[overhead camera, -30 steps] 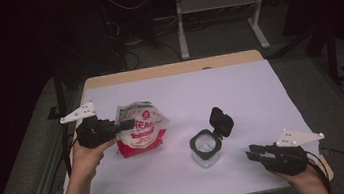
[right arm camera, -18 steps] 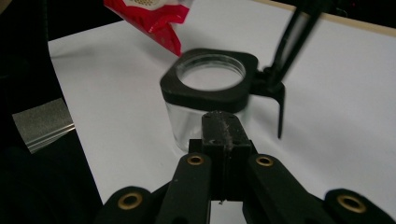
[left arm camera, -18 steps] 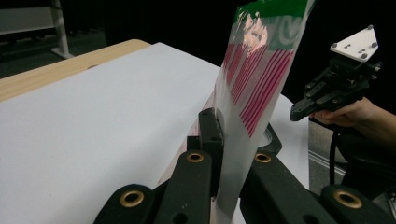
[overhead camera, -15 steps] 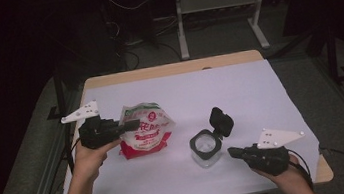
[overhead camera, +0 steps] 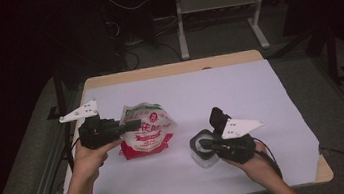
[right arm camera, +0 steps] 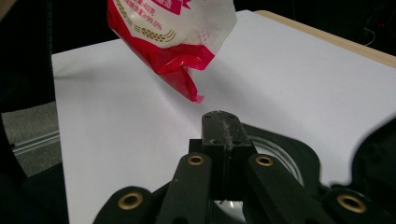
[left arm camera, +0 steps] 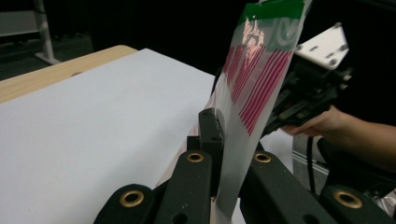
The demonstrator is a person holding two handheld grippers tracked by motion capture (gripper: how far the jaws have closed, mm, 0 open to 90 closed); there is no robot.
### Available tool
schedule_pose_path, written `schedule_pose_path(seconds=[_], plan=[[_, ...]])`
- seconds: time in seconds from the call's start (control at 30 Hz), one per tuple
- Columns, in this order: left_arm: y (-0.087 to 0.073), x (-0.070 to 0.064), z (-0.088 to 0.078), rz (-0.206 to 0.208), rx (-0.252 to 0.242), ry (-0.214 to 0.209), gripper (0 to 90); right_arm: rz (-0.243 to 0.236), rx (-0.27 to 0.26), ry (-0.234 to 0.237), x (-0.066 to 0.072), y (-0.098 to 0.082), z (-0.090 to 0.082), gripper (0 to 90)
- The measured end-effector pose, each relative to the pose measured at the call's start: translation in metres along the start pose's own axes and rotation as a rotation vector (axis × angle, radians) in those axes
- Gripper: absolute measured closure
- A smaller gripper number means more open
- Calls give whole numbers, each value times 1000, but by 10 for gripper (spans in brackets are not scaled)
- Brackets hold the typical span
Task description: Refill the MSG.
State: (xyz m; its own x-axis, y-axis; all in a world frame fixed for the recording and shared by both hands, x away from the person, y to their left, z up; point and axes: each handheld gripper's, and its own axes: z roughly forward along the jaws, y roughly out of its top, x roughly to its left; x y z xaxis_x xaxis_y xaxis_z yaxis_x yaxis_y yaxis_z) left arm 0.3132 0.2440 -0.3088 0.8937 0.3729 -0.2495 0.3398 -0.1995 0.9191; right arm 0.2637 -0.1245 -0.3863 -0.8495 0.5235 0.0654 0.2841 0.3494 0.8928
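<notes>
A: What is the left gripper (overhead camera: 136,126) doing?
B: Its jaws are pinching the plastic bag (overhead camera: 146,129), holding it upright at the left of the table (overhead camera: 239,83).
A: And the right gripper (overhead camera: 205,144)?
B: Its jaws are pressing together, empty, hovering over the open container (overhead camera: 200,146) near the front, right of the bag.

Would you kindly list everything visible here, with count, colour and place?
bag: 1, white and red with a green top, left of centre, lifted by its edge
container: 1, clear with a black flip lid open, right of the bag
sheet: 1, white, covering the table
table: 1, light wood, centre
stand: 1, grey metal, on the floor behind the table
left gripper: 1, black, shut on the bag
right gripper: 1, black, shut, over the container
hands: 2, bottom edge
</notes>
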Motion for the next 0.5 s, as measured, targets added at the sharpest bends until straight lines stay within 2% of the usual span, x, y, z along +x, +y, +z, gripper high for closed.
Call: schedule_pose_path(seconds=[0.1, 0.23, 0.47, 0.5], plan=[[3, -2, -1, 4, -6, -9, 900, 1, 12, 0, 2, 5, 14, 900], [8, -7, -1, 10, -21, -27, 900, -11, 8, 0, 4, 9, 22, 900], [15, -16, -1, 10, -46, -56, 900, -19, 18, -44, 9, 19, 39, 900], [16, -18, -1, 15, -48, -59, 900, -16, 14, -37, 12, 20, 42, 900]])
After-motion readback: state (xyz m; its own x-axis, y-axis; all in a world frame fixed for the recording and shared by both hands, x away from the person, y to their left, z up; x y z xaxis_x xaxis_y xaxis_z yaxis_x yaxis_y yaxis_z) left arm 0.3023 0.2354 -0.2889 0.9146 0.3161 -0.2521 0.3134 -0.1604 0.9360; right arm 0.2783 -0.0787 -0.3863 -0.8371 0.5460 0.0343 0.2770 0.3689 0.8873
